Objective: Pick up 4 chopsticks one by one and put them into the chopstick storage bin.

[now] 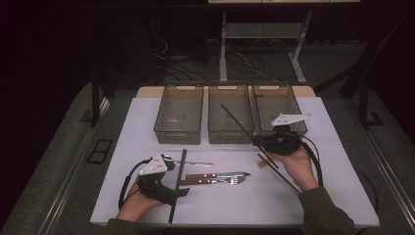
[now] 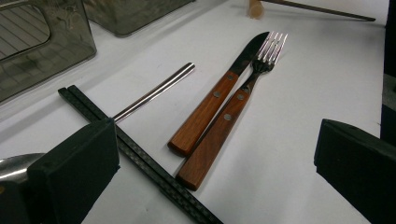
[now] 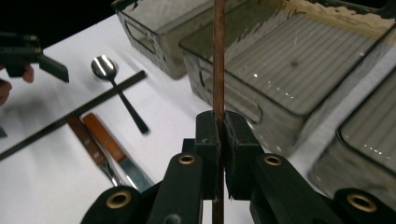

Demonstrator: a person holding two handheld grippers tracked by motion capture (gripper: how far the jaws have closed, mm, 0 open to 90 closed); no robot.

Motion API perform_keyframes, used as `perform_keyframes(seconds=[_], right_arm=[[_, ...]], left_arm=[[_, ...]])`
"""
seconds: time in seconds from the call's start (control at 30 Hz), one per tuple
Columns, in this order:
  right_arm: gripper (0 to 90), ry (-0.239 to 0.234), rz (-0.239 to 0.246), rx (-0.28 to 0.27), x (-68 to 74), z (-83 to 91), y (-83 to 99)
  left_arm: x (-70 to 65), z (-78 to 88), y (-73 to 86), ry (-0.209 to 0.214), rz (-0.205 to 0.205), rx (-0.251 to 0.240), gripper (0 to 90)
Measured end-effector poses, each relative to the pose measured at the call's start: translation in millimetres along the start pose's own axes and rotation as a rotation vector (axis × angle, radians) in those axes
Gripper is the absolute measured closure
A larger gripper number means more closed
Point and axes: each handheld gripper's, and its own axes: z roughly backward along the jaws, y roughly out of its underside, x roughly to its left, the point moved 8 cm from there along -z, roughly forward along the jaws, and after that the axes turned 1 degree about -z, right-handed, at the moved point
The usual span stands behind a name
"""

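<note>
The right gripper [image 1: 259,141] was clamped shut on a brown wooden chopstick [image 1: 237,122], its pads pinching the stick near its lower part. In the high view the chopstick slanted from right of centre up and left, its tip above the middle bin [image 1: 230,131]. A second brown chopstick [image 1: 279,171] lay on the table [image 1: 313,196] under the right hand [image 1: 298,166]. The left gripper [image 1: 178,188], jaws wide open, rested at lower left beside black chopsticks [image 1: 178,186], gripping nothing.
</note>
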Motion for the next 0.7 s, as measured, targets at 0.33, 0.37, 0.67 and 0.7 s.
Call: perform_keyframes(seconds=[0.33, 0.37, 0.67, 0.7], right_arm=[[85.1, -0.010, -0.012, -0.018, 12.0, -24.0, -35.4], [85.1, -0.013, -0.016, -0.018, 12.7, -26.8, -37.9], [85.1, -0.038, -0.070, -0.044, 15.5, -46.7, -57.9], [85.1, -0.040, -0.074, -0.046, 15.8, -48.9, -60.2]], left_arm=[[-1.1, -1.7, 0.9, -0.006, -0.003, 0.005, 0.0], [-0.9, -1.7, 0.9, -0.007, -0.003, 0.004, 0.0], [-0.5, -2.5, 1.7, -0.012, -0.013, 0.006, 0.0], [-0.2, -2.3, 1.2, -0.011, -0.013, 0.002, 0.0]])
